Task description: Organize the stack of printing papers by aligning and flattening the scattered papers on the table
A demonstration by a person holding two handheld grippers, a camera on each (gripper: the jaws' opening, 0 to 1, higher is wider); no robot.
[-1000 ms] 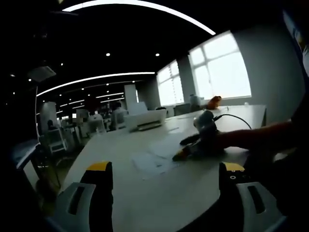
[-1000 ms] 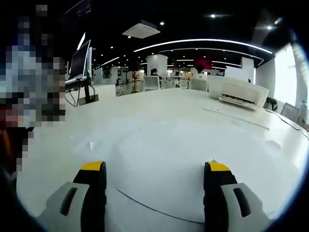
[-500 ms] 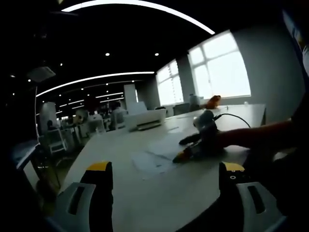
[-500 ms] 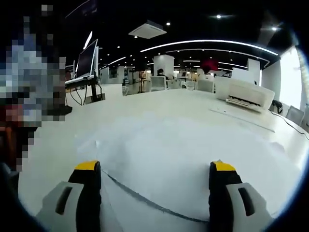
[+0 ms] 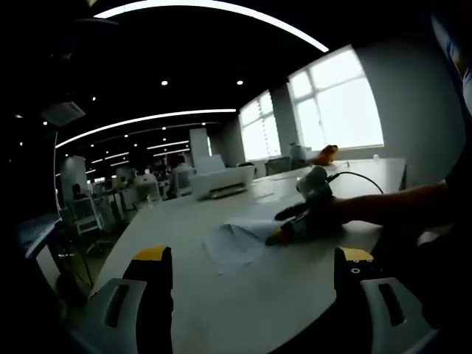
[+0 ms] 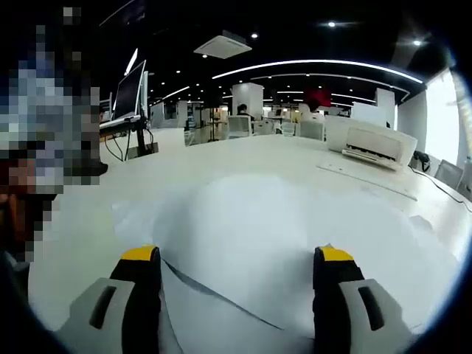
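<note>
Across the wide white table the printing papers lie loose, one broad sheet lifting in a shallow hump just ahead of the right gripper, whose jaws stand well apart with nothing between them. On the far side a white printer sits well clear. Seen from the left gripper view, the same sheets rest mid-table with the right gripper low at their near edge; the left gripper hovers apart from them, jaws wide and empty. Such paper is light, limp and slippery: it will likely buckle if shoved at its middle, so squaring from the edges and pressing flat looks safer than pinching.
</note>
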